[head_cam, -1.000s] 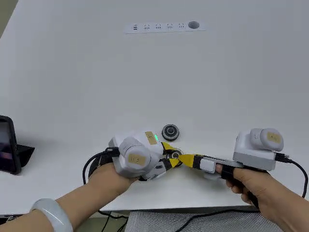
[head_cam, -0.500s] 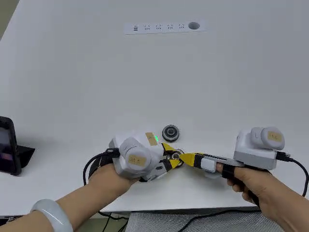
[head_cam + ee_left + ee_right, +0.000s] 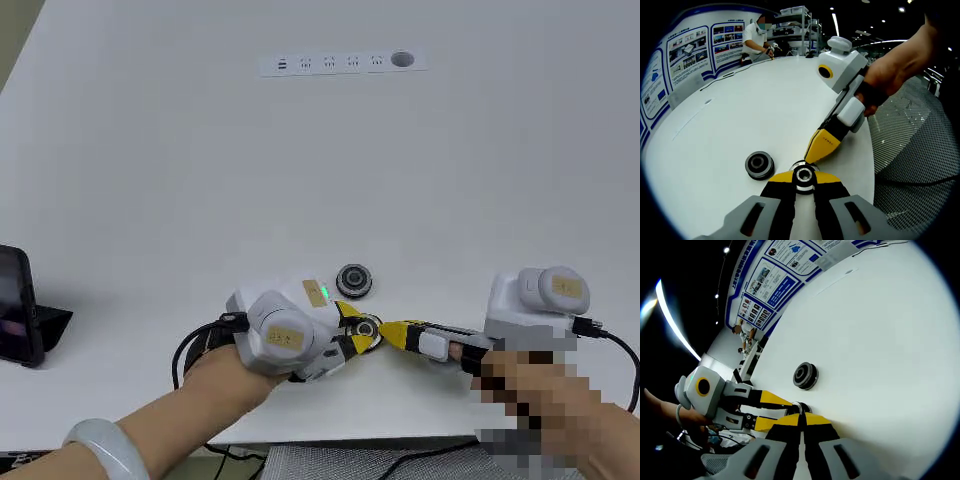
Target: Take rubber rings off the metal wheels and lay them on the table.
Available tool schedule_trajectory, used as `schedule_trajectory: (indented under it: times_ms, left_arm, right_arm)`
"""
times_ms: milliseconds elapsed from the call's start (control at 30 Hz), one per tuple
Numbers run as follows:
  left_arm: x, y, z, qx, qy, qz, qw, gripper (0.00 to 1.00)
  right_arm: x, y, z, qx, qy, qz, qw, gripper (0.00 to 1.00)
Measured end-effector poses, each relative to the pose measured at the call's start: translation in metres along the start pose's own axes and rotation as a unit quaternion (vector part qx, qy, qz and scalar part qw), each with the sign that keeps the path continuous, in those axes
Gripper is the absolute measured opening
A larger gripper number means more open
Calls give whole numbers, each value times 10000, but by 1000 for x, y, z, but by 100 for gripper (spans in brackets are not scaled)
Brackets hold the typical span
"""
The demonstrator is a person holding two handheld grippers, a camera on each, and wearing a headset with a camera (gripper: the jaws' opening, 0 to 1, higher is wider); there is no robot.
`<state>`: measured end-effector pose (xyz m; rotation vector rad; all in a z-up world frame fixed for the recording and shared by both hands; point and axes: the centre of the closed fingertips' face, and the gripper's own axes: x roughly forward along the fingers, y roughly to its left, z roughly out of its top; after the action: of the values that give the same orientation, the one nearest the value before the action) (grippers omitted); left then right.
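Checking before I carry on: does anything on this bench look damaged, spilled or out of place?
Nothing stands out. The held wheel sits clamped in the fingers of the left gripper, the right gripper at its edge; the other wheel lies flat on the table.

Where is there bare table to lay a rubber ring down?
The wide stretch between the power strip and the loose wheel is bare, also right of that wheel. The near edge is crowded, where the left gripper and right gripper meet on the held wheel.
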<state>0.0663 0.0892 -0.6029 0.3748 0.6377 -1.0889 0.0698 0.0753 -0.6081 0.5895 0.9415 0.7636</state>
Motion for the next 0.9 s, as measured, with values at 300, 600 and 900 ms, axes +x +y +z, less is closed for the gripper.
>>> schedule_trajectory:
  times_ms: [300, 600, 900]
  left_arm:
    - [0, 0, 0, -1, 0, -3, 10000, 13]
    - [0, 1, -1, -3, 7, -4, 10000, 13]
    - [0, 1, -1, -8, 5, 1, 10000, 13]
  right_arm:
    - [1, 0, 0, -66, 16, -33, 10000, 2]
    - [0, 3, 1, -53, -23, -34, 10000, 2]
    - [1, 5, 1, -20, -11, -2, 10000, 1]
